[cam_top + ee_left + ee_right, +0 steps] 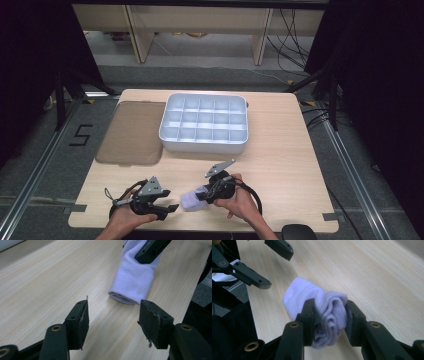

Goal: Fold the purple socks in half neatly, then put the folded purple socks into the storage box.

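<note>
Right gripper (pixel 329 315) is clamping the rolled white sock (pixel 322 310) at its bunched end; sock is lying on the table (pixel 280 165) near the front edge, well short of the tray (pixel 204 145). Left gripper (pixel 112 317) is sitting just beside the sock's cuff, jaws apart, nothing between them.

You've got two black grippers, left gripper (pixel 172 207) & right gripper (pixel 198 196), each w/ a grey three-cornered plate on top, a black cable looping off the back, brass-ringed pivot holes on flat black jaws, worn pads, bare forearms w/ no sleeves.
</note>
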`<state>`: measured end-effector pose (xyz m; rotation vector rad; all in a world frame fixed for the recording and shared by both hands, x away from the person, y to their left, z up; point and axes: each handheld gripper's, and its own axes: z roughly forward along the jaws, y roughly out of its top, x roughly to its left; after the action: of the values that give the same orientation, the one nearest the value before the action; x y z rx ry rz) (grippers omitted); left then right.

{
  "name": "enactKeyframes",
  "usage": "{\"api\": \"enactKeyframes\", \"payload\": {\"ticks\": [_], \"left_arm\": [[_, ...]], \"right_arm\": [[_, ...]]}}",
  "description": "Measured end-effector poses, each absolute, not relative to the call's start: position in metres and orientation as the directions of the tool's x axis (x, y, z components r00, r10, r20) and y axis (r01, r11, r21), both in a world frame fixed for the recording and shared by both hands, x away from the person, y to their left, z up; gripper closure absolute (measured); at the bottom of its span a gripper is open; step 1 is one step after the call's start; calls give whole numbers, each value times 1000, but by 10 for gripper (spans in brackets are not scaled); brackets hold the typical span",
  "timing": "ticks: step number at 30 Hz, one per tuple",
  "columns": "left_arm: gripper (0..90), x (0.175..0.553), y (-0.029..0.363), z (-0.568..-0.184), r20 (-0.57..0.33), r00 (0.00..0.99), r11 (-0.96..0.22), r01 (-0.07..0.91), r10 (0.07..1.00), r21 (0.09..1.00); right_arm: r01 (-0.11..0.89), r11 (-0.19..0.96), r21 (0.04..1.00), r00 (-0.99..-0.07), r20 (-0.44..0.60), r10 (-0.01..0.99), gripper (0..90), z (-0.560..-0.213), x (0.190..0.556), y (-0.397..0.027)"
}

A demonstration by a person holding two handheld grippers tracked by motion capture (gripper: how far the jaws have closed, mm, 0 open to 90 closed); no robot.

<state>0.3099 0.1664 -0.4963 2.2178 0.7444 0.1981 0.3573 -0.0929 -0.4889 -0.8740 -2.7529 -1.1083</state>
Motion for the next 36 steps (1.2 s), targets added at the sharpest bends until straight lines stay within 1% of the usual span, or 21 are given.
{"api": "enactKeyframes", "payload": {"ticks": [1, 2, 3, 4, 5, 6, 7, 9, 10, 11, 12, 13, 15, 16, 19, 20, 24, 27, 30, 32, 36], "left_arm": [[400, 310, 166, -497, -103, 802, -512, 469, 589, 720], [394, 311, 166, -497, -93, 807, -519, 457, 583, 722], [390, 311, 166, -497, -99, 799, -504, 464, 593, 729], [390, 311, 166, -497, -99, 799, -504, 464, 593, 729], [386, 312, 167, -498, -87, 790, -501, 465, 606, 730], [380, 312, 167, -498, -87, 790, -501, 465, 606, 730], [373, 314, 168, -498, -90, 786, -500, 473, 612, 725], [358, 315, 169, -498, -77, 783, -509, 472, 617, 720], [358, 316, 170, -498, -71, 793, -524, 464, 605, 715], [342, 315, 169, -500, -87, 778, -503, 483, 622, 716], [336, 315, 169, -500, -86, 780, -508, 483, 620, 713], [331, 317, 170, -500, -63, 786, -525, 467, 615, 712], [318, 317, 170, -501, -81, 773, -505, 486, 630, 713], [314, 318, 172, -501, -68, 778, -515, 475, 624, 713], [296, 319, 173, -503, -87, 761, -494, 498, 642, 712], [292, 320, 174, -503, -78, 761, -500, 496, 644, 710], [256, 321, 176, -504, -69, 744, -495, 507, 665, 706], [249, 320, 177, -503, -70, 747, -496, 506, 661, 706], [225, 320, 177, -503, -58, 752, -507, 497, 657, 705], [224, 320, 177, -503, -42, 759, -519, 483, 649, 705], [230, 319, 177, -503, -49, 757, -511, 486, 652, 709]], "right_arm": [[522, 582, 623, -837, 243, 490, 657, -489, 357, -93], [518, 581, 627, -839, 241, 488, 657, -488, 357, -93], [540, 570, 619, -825, 255, 505, 657, -487, 355, -93], [540, 570, 619, -825, 255, 505, 657, -487, 355, -93], [520, 580, 627, -836, 234, 497, 657, -485, 355, -95], [520, 580, 627, -836, 234, 497, 657, -485, 355, -95], [503, 582, 639, -842, 210, 497, 657, -484, 355, -96], [511, 579, 635, -836, 211, 507, 657, -481, 353, -98], [511, 579, 635, -836, 211, 507, 657, -481, 353, -98], [506, 576, 642, -835, 199, 513, 657, -478, 353, -100], [513, 566, 646, -831, 208, 516, 657, -477, 353, -100], [498, 572, 652, -838, 190, 512, 657, -475, 354, -102], [506, 552, 663, -830, 198, 522, 657, -473, 356, -104], [497, 561, 662, -835, 188, 518, 657, -470, 357, -106], [506, 549, 665, -826, 192, 530, 657, -464, 359, -111], [494, 551, 672, -831, 178, 528, 657, -464, 360, -111], [502, 541, 675, -816, 163, 555, 657, -459, 363, -115], [505, 545, 669, -814, 161, 558, 657, -455, 365, -118], [501, 528, 686, -806, 146, 574, 657, -452, 367, -119], [502, 527, 686, -801, 139, 582, 658, -448, 368, -121], [508, 530, 679, -790, 121, 601, 658, -439, 374, -122]]}}
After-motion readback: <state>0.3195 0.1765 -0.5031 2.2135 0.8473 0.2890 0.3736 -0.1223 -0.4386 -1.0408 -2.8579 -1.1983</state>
